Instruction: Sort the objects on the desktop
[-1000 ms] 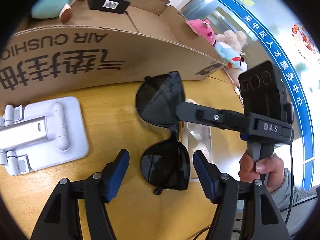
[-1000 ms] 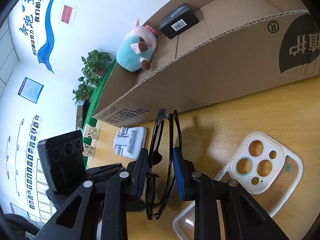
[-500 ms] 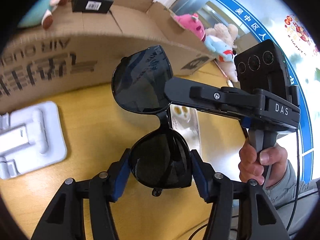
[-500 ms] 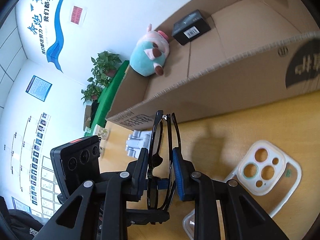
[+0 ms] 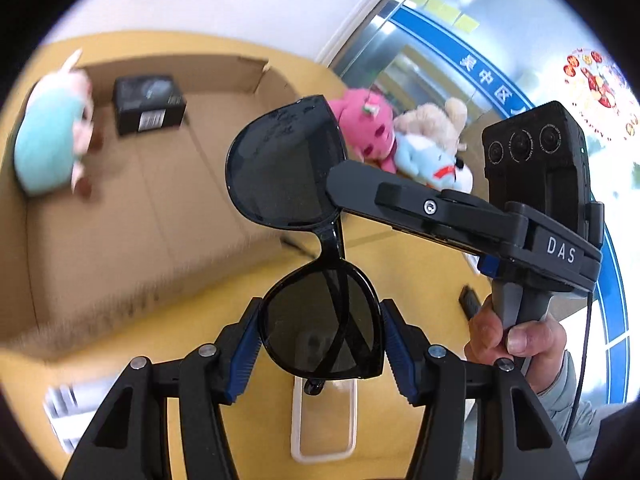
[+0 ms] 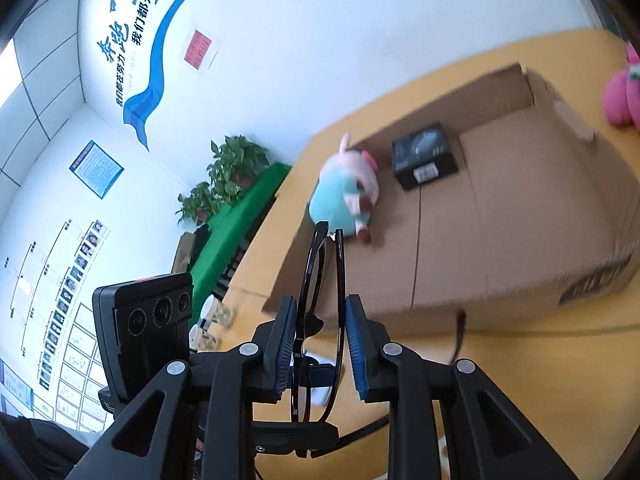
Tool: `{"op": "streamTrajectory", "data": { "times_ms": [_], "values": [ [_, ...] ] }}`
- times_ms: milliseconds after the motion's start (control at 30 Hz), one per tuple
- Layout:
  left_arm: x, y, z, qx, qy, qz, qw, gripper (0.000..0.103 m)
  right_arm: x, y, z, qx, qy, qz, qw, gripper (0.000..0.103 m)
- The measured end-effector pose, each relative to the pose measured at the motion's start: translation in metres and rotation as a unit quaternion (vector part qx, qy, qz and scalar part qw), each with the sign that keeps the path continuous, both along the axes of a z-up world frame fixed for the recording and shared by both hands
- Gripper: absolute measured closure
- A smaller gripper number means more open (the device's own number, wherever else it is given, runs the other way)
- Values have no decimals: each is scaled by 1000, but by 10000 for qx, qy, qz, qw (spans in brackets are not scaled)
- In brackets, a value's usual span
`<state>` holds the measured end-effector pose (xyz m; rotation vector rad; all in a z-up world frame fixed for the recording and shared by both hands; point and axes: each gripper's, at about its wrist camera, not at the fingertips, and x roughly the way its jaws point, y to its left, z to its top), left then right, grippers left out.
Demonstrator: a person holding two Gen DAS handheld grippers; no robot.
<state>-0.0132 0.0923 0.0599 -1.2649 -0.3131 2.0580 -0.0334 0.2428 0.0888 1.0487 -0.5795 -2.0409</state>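
Above a yellow table (image 5: 168, 344) with an open cardboard box (image 5: 132, 216), the left gripper (image 5: 320, 338) clamps the near lens of folded sunglasses (image 5: 320, 332) held off the surface, while in the right view the right gripper (image 6: 316, 338) pinches the sunglasses (image 6: 340, 280) edge-on.

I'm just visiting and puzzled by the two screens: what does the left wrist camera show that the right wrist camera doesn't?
Only the left wrist view: a clear phone case on the yellow table, a beige plush, and a hand gripping the right gripper's handle.
Only the right wrist view: potted green plants and blue wall lettering.
Both: folded black sunglasses held by the left gripper and right gripper, and the cardboard box holding a teal plush and black carton.
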Motion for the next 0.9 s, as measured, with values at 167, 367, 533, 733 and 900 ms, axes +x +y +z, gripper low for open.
{"op": "streamTrajectory", "data": {
  "times_ms": [167, 367, 533, 733, 900],
  "values": [
    [-58, -1, 12, 62, 56, 111, 9999, 46, -49, 9, 25, 108, 225, 2, 9997, 79],
    [-140, 9, 16, 485, -369, 202, 9979, 46, -137, 33, 24, 9, -124, -247, 9996, 75],
    [-130, 18, 15, 391, -411, 14, 9984, 47, -143, 46, 17, -286, -254, -370, 9986, 74],
    [-90, 20, 26, 377, -314, -37, 9988, 47, -100, 50, 9, -788, -489, -359, 9950, 77],
    [-57, 9, 64, 323, 492, 150, 9982, 47, -64, 35, 50, -857, 59, -164, 9962, 78]
  ]
}}
